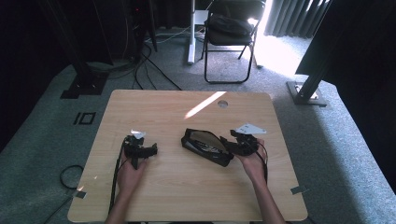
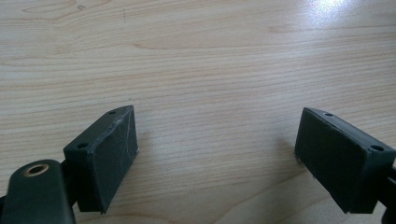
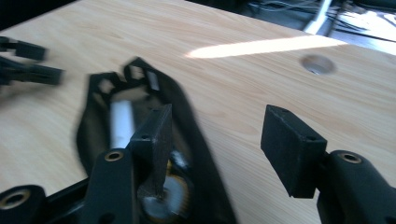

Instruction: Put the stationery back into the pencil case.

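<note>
With the right gripper (image 1: 236, 140) open and empty beside the pouch (image 1: 207, 147), clear its rim slowly; the left gripper (image 1: 150, 150) rests open, empty, on the desk (image 1: 187, 186).

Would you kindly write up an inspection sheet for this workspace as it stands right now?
Surface: light wooden table, sunlit stripe, round grommet hole near the far edge.
Job's things: black pouch lying open, a white item and small round items inside.
Clutter: nothing seen on the table besides the pouch.
Grippers: left hand-held gripper open over bare wood; right hand-held gripper open at the pouch's right end, nothing pressed between its pads.
Cables: one trails from each gripper; more lie on the floor beyond the table.
Surroundings: grey carpet, folding chair with a dark bag, dark curtains.
</note>
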`<state>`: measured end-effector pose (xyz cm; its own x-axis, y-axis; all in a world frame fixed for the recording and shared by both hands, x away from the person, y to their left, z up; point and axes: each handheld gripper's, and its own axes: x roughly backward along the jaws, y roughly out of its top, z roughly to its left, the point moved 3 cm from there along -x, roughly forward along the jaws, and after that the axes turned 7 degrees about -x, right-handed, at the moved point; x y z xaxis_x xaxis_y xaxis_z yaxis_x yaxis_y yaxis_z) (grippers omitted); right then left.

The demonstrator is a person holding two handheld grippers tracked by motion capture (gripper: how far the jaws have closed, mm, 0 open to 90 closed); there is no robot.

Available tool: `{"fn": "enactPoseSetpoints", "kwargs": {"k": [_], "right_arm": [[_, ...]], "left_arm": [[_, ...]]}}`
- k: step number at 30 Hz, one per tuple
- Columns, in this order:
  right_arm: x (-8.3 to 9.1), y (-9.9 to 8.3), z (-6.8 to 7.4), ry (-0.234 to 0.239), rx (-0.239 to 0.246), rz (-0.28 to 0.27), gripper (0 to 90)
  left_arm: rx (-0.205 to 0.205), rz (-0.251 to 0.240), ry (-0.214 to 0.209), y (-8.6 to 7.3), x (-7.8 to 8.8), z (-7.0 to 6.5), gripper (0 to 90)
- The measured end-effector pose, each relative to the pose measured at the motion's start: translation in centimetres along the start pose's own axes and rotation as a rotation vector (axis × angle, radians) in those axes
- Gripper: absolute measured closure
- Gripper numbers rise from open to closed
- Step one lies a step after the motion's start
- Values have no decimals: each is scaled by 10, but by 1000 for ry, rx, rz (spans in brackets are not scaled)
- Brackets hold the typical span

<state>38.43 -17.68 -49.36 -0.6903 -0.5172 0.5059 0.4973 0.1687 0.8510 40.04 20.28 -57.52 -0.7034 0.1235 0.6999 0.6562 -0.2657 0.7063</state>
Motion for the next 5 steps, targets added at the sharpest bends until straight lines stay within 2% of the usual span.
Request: {"fn": "enactPoseSetpoints", "kwargs": {"k": [3, 4, 5], "right_arm": [[3, -4, -16, -63, -30, 5, 412], [3, -4, -16, -63, -30, 5, 412], [5, -5, -23, -71, -57, 6, 409]], "left_arm": [[-1, 0, -1, 0, 0, 0, 134], [-1, 0, -1, 0, 0, 0, 134], [-1, 0, -1, 0, 0, 0, 134]]}}
